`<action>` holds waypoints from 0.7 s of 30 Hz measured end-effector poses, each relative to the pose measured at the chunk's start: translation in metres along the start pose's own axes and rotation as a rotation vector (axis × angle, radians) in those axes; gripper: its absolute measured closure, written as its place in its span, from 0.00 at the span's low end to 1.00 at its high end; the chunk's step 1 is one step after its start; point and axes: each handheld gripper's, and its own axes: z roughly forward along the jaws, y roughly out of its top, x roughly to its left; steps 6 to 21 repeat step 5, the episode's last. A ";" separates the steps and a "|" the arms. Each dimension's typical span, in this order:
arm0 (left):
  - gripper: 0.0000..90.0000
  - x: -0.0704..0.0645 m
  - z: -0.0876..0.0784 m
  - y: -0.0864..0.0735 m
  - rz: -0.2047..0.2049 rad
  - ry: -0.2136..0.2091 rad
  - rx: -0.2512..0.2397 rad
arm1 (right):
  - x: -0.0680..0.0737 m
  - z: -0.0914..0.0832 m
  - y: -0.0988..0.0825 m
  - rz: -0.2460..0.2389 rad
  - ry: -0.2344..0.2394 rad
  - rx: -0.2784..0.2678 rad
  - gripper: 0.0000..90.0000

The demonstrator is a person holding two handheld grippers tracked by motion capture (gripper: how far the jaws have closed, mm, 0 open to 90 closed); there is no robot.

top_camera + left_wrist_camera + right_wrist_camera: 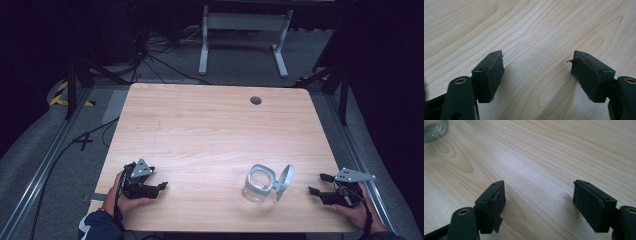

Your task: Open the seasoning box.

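Premises are presenting as a lab or recording studio. Black curtains (385, 60) are enclosing a light wood table (210, 125); loose cables (150, 50) are trailing over grey carpet (240, 55) at 11 o'clock; a white stand (245, 35) is sitting at 12 o'clock.

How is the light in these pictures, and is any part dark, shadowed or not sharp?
High view: the table is evenly lit while the surroundings are nearly black; the glass jar looks soft. Left gripper view: sharp wood grain, soft shadows beside the left gripper pads. Right gripper view: the right gripper casts faint shadows; the jar at the top left corner is blurred.
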 end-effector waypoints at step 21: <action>0.29 0.001 0.000 0.000 0.002 0.004 0.002 | 0.000 0.000 0.000 0.000 0.000 0.000 0.29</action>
